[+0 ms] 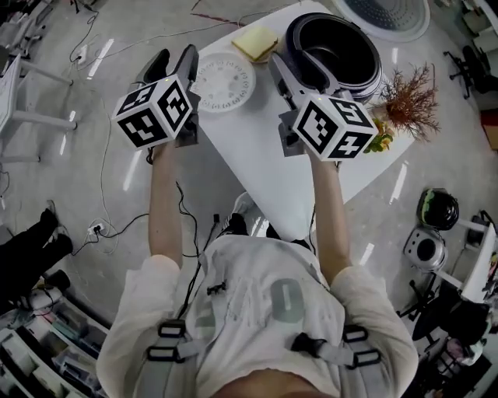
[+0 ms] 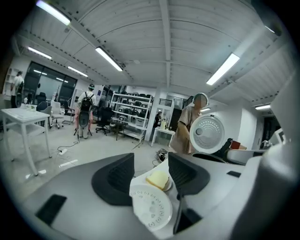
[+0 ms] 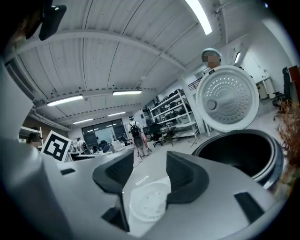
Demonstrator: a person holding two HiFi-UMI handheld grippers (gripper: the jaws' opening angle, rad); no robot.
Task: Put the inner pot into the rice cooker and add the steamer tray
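Observation:
The rice cooker (image 1: 336, 48) stands at the far right of the white table (image 1: 257, 159), its lid (image 1: 387, 13) swung up and a dark inner pot (image 3: 240, 152) showing inside it. The white perforated steamer tray (image 1: 224, 82) lies flat on the table to the cooker's left. My left gripper (image 1: 172, 64) hovers open just left of the tray, with the tray (image 2: 151, 208) below its jaws. My right gripper (image 1: 300, 70) is open over the cooker's near rim, nothing between its fingers; in its own view my right gripper (image 3: 149, 173) has the tray (image 3: 147, 204) beneath.
A yellow block on a small plate (image 1: 255, 42) sits behind the tray. A dried red plant (image 1: 409, 95) stands right of the cooker. A person (image 2: 188, 126) stands beyond the table. Another cooker (image 1: 424, 249) and cables lie on the floor.

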